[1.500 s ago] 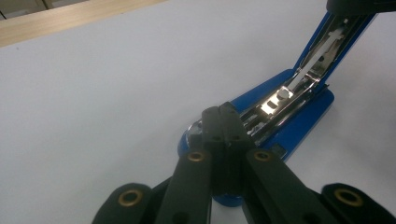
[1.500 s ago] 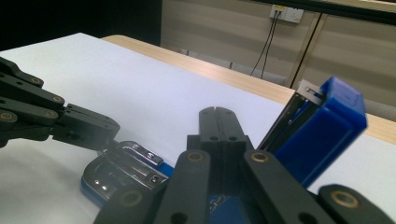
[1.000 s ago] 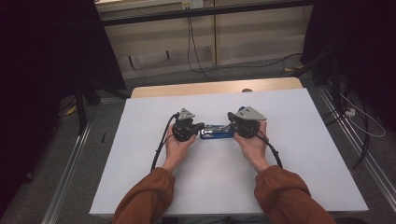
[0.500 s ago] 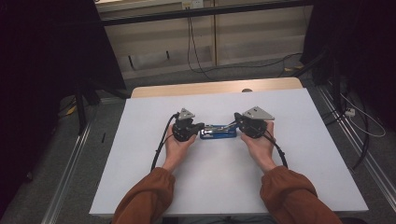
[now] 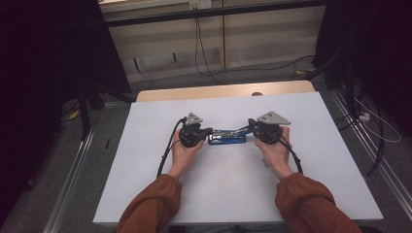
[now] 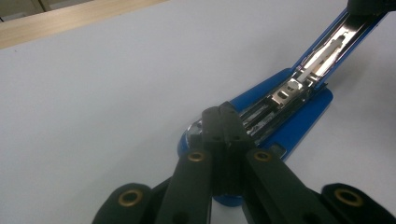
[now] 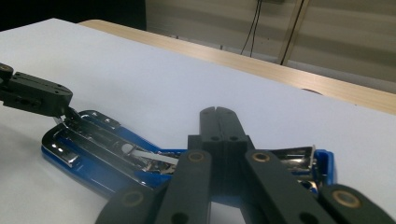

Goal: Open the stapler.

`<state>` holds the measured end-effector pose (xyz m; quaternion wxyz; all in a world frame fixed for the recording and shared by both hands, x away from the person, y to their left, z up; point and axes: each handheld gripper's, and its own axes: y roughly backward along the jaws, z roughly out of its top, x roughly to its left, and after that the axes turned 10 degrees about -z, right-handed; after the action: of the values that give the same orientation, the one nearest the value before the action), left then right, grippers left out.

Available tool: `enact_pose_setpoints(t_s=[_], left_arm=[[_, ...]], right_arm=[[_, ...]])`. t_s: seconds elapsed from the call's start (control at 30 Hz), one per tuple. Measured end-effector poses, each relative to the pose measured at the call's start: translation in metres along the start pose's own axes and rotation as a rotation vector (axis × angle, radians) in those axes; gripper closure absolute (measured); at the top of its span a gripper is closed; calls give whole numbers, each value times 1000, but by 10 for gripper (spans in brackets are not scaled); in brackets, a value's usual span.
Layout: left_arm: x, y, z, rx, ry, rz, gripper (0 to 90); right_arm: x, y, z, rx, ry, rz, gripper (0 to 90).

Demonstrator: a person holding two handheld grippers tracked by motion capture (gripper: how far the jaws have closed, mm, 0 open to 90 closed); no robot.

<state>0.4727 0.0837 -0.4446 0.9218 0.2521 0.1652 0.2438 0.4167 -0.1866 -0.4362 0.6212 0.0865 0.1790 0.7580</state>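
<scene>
1. Fingers on my left gripper (image 5: 208, 131) are pressed together over the stapler's (image 5: 227, 139) front end; whether they pinch its metal, I cannot tell.
2. One blue stapler lies mid-table, hinged open, its top arm (image 6: 337, 38) raised.
3. My right gripper (image 5: 252, 127) has its jaws closed together above the stapler's hinge end (image 7: 308, 163); its grip is hidden.
4. White table (image 5: 311, 189), wooden far edge (image 5: 218, 92), grey floor, dark curtains. Two grippers, two hands.
</scene>
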Motion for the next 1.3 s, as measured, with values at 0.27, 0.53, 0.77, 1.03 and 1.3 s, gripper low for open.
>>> enact_pose_setpoints(t_s=[0.27, 0.53, 0.77, 1.03, 1.3], left_arm=[[0, 0, 0, 1, -4, 5, 900], [0, 0, 0, 2, -4, 6, 900], [1, 0, 0, -4, 3, 4, 900], [0, 0, 0, -1, 7, 4, 900], [1, 0, 0, -1, 14, -1, 900]], right_arm=[[-5, 0, -5, 13, -7, 2, 900], [-11, -2, -12, 45, -6, -11, 900], [-12, -3, -14, 68, -3, -2, 900], [-18, 2, -17, 80, 40, 1, 900], [-19, 4, -18, 76, 34, -2, 900]])
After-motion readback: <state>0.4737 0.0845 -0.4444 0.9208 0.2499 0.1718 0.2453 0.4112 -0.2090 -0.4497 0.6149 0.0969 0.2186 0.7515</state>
